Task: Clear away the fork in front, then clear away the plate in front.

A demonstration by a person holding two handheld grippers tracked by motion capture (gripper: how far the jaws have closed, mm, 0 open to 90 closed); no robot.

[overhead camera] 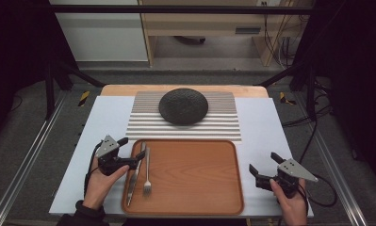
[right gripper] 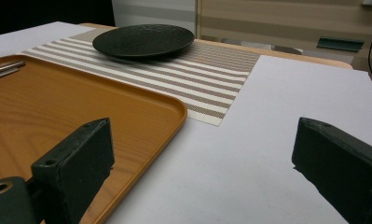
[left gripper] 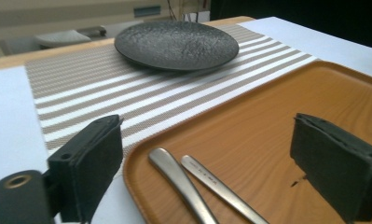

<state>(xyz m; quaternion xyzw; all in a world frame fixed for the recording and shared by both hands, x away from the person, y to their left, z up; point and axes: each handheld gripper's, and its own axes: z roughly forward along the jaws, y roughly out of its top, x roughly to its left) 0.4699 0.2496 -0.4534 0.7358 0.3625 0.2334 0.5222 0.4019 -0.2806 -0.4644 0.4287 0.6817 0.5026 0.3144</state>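
The knife (overhead camera: 136,170) and the fork (overhead camera: 147,172) lie side by side at the left end of the wooden tray (overhead camera: 200,174), long axes running near to far, handles pointing far toward the striped mat (overhead camera: 223,125). The fork's tines point near, toward my side of the surface (overhead camera: 108,113). The knife is the more leftward, close along the tray's left rim.

My left gripper (overhead camera: 129,153) sits at the tray's far left corner, released, its jaws spread wide with nothing pressed between them. In the left gripper view both handle ends (left gripper: 174,170) lie just ahead, between the two jaws and low, one jaw outside the rim and one over the tray.

My right gripper (overhead camera: 265,162) rests over bare surface right of the tray, also released and holding nothing, well apart from the cutlery.

Most of the tray to the right of the fork is bare wood. The dark plate (overhead camera: 183,106) sits on the mat, far of the tray.
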